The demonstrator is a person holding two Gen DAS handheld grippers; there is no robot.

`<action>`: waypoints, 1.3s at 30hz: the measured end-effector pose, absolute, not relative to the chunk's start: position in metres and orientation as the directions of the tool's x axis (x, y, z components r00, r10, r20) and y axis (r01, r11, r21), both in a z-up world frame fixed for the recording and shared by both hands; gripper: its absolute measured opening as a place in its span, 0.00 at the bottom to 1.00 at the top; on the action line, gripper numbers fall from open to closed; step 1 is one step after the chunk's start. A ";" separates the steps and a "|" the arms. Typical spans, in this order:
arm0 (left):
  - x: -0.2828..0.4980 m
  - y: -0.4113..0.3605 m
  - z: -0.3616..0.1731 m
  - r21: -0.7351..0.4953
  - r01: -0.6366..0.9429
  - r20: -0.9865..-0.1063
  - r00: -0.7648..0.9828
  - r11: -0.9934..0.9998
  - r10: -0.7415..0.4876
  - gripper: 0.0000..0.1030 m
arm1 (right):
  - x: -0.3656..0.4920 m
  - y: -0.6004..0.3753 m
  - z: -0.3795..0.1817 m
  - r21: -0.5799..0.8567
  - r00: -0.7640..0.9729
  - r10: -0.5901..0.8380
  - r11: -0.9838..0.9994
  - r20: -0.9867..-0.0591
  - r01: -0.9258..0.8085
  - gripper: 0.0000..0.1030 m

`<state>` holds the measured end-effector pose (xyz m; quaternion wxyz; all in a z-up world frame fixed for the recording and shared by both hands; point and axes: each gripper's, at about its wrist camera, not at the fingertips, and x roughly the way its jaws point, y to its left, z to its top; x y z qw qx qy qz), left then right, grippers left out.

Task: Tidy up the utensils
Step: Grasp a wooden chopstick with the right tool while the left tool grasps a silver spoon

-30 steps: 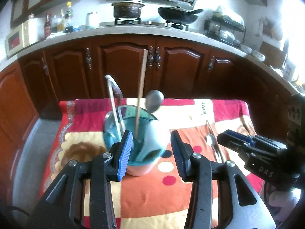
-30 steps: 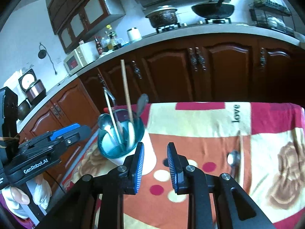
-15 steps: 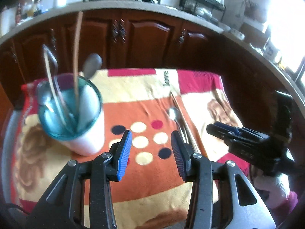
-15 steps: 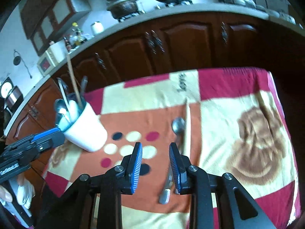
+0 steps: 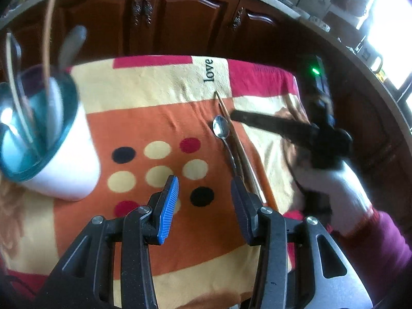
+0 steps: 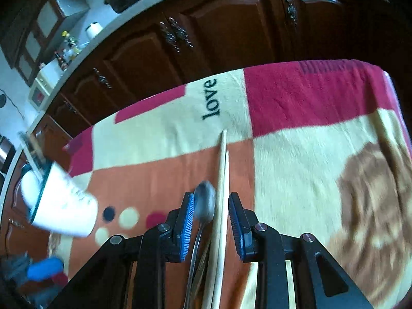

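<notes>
Both tools have swung away from the cup since a moment ago. Right tool (image 6: 210, 221) now hangs low with fingers spread around the spoon (image 6: 204, 202) and chopsticks (image 6: 222, 177) on the blanketed worktop (image 6: 296, 141), gripping nothing. Left tool (image 5: 203, 200) hovers released, empty. Cup (image 5: 51, 139) of utensils stands at ten o'clock from it.

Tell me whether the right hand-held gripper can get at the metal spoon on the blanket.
Probably yes: the right hand-held gripper is open, with the silver metal spoon and pale wooden chopsticks between its fingers, so it may catch both.
</notes>
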<state>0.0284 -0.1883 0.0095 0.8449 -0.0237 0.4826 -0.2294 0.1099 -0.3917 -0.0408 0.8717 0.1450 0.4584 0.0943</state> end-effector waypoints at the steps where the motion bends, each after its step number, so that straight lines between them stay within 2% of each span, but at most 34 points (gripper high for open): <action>1: 0.032 -0.191 0.007 -0.265 0.364 -0.807 0.423 0.893 -0.412 0.41 | 0.119 -0.392 -0.045 0.345 0.554 0.303 0.938 -0.775 -0.030 0.26; 3: 0.042 -0.197 0.001 -0.270 0.358 -0.813 0.413 0.894 -0.411 0.41 | 0.137 -0.390 -0.053 0.332 0.539 0.294 0.943 -0.790 -0.028 0.25; 6: 0.056 -0.206 -0.008 -0.280 0.346 -0.821 0.397 0.895 -0.410 0.41 | 0.149 -0.388 -0.060 0.296 0.516 0.274 0.954 -0.812 -0.041 0.07; 12: 0.085 -0.226 -0.023 -0.295 0.349 -0.820 0.386 0.890 -0.423 0.41 | 0.126 -0.422 -0.050 0.385 0.555 0.341 0.922 -0.759 -0.041 0.07; 25: 0.149 -0.271 -0.059 -0.298 0.401 -0.828 0.343 0.866 -0.444 0.40 | 0.103 -0.467 -0.058 0.487 0.536 0.432 0.872 -0.726 -0.044 0.07; 27: 0.154 -0.274 -0.067 -0.291 0.410 -0.836 0.330 0.864 -0.438 0.35 | 0.105 -0.467 -0.061 0.495 0.525 0.443 0.868 -0.727 -0.047 0.07; 30: 0.156 -0.278 -0.069 -0.269 0.444 -0.833 0.339 0.855 -0.438 0.16 | 0.109 -0.468 -0.070 0.496 0.503 0.450 0.867 -0.738 -0.047 0.08; 32: 0.157 -0.283 -0.070 -0.280 0.460 -0.829 0.326 0.843 -0.454 0.11 | 0.111 -0.469 -0.075 0.508 0.491 0.462 0.860 -0.738 -0.047 0.08; 39: 0.147 -0.281 -0.064 -0.251 0.480 -0.829 0.341 0.840 -0.443 0.02 | 0.127 -0.469 -0.078 0.539 0.488 0.490 0.841 -0.722 -0.046 0.08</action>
